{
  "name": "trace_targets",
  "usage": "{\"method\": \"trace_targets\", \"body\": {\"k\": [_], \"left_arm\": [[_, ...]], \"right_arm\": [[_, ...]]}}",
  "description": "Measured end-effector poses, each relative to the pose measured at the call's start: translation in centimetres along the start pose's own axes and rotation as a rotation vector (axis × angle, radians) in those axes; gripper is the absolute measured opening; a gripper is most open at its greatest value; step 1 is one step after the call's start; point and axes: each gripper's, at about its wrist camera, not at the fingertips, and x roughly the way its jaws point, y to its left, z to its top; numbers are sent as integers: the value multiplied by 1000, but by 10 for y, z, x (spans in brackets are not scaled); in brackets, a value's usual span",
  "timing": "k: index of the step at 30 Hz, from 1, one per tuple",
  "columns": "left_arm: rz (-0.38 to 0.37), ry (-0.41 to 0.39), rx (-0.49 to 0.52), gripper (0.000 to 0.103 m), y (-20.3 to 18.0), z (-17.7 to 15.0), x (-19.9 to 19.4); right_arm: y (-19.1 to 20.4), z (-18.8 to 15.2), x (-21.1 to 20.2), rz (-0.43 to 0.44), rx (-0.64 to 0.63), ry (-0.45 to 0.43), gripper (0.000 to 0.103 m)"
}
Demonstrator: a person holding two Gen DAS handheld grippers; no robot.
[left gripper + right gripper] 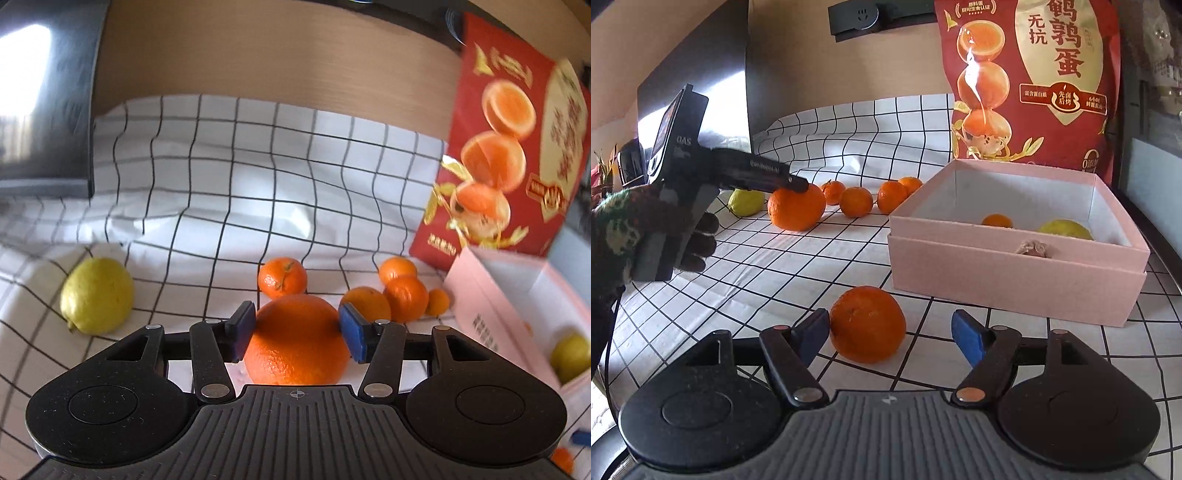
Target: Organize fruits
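While both hand-held grippers stand spread, the left [297, 334] brackets a dimpled round orange [297, 343].

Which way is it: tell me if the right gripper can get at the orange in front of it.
Probably yes: the orange lies on the cloth between the open right gripper fingers, nothing blocking.

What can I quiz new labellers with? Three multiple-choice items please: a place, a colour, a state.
1. Where is the large orange? A in the box; B on the checked cloth; C on a plate.
2. The box is: A pink; B blue; C green.
3. The right gripper is: A shut on a banana; B open around a smaller orange; C shut, empty.
Answers: B, it rests on the cloth, outside the box; A, its walls are pink; B, a gap shows between fruit and right pad.
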Motion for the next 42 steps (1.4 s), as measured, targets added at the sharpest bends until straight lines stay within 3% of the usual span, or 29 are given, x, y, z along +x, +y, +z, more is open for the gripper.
{"method": "trace_targets", "body": {"k": [3, 10, 13, 18, 21, 24, 26, 30, 31, 36, 42], "left_arm": [[-17, 31, -69, 56, 10, 4, 1], [-89, 63, -102, 60, 17, 6, -6], [-1, 58, -15, 62, 6, 2, -1], [25, 53, 43, 65, -3, 1, 3], [22, 61, 15, 64, -2, 4, 6], [15, 71, -29, 75, 4, 3, 10], [43, 76, -55, 76, 11, 0, 16], [66, 179, -138, 78, 31, -8, 36], [51, 145, -135, 76, 33, -10, 33], [0, 121, -208, 77, 43, -15, 31], [18, 102, -124, 77, 23, -30, 5]], "right_arm": [[-1, 0, 3, 7, 7, 16, 75], [-2, 0, 4, 13, 21, 24, 76], [-2, 0, 4, 12, 22, 24, 77], [-2, -1, 4, 13, 23, 26, 77], [-1, -1, 5, 15, 28, 30, 77], [-2, -2, 5, 18, 35, 34, 78], [-2, -2, 6, 18, 38, 34, 78], [-3, -1, 6, 19, 37, 35, 78], [-3, -1, 6, 19, 37, 35, 78], [-3, -2, 5, 20, 43, 39, 79], [-4, -2, 6, 16, 44, 37, 79]]}}
